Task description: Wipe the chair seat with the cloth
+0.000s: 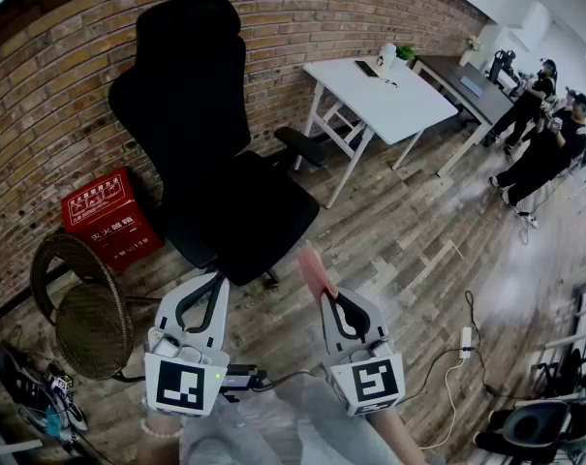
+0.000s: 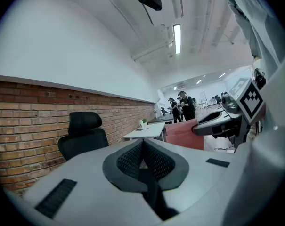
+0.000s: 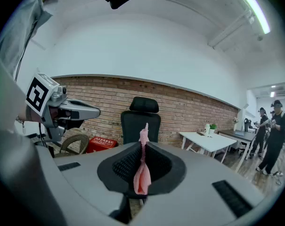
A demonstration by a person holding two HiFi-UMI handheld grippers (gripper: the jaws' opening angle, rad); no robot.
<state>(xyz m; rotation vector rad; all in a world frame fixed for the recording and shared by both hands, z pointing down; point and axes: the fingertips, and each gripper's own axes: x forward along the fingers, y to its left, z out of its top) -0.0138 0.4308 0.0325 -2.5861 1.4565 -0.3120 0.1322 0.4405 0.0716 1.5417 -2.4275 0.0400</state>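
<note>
Right gripper: jaws pinched on a pink cloth, folded thin between the pads, with a strip sticking out past the tips. Left gripper: jaws closed together, nothing between them. In the head view both grippers are low in frame and side by side, left gripper and right gripper, held over the wood floor just short of the chair. The cloth points toward the front edge of the black chair seat but is not touching it. The seat looks bare, with the backrest upright behind it against the brick wall. A red crate and a round wicker chair sit to the left of it. A white worktop stands to the right, with people well off at the far right. Step, as I read it: approach, cloth in hand, wiping not begun. The next move calls for carrying the right gripper forward and down so the free end of the cloth lies on the seat, then pressing lightly and sweeping across. Only a little cloth shows past the jaws, so the tilt matters, or the jaws will rub the seat instead. The left gripper could steady the chair, since it may roll or swivel.
</note>
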